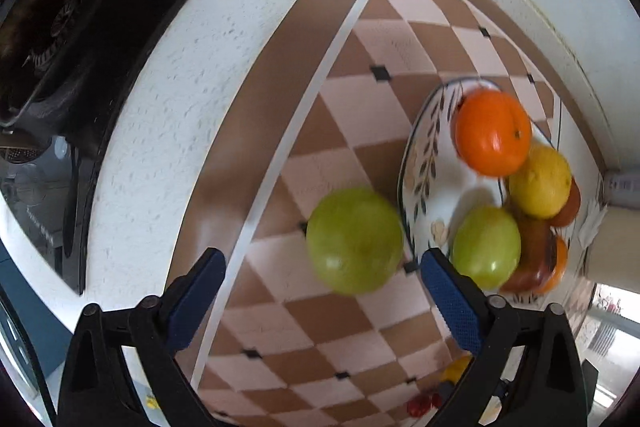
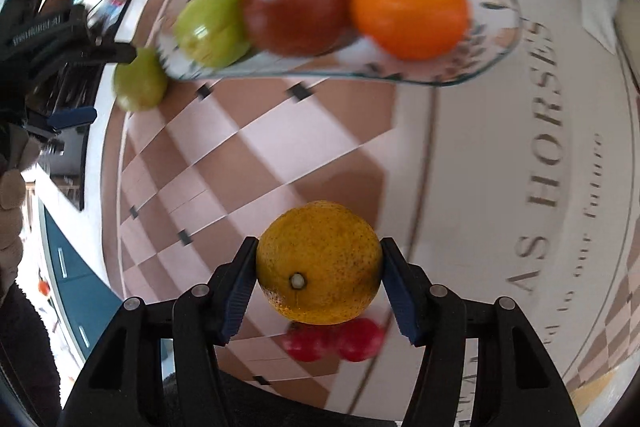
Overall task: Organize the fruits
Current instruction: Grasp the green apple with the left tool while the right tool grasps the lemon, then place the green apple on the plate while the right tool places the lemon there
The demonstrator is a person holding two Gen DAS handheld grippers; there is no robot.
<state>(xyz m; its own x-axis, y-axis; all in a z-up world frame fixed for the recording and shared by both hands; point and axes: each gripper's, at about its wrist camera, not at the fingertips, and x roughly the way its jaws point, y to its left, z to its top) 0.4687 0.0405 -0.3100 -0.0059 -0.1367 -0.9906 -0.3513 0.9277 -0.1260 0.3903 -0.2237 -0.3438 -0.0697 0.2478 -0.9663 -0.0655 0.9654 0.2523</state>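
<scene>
In the left wrist view, my left gripper (image 1: 320,267) is open around a loose green apple (image 1: 355,241) lying on the checkered tablecloth, left of the glass fruit plate (image 1: 424,163). The plate holds an orange (image 1: 494,131), a lemon (image 1: 540,181), a second green apple (image 1: 486,247) and a dark red apple (image 1: 528,267). In the right wrist view, my right gripper (image 2: 319,267) is shut on a speckled yellow orange (image 2: 319,263), held above the cloth in front of the plate (image 2: 496,51). The left gripper (image 2: 72,87) shows at the far left by the loose apple (image 2: 140,81).
A black stovetop (image 1: 80,27) sits left of the white counter (image 1: 180,87). A red fruit (image 2: 332,341) lies on the cloth under the held orange. A pale container (image 1: 616,239) stands right of the plate. The cloth between plate and gripper is bare (image 2: 260,155).
</scene>
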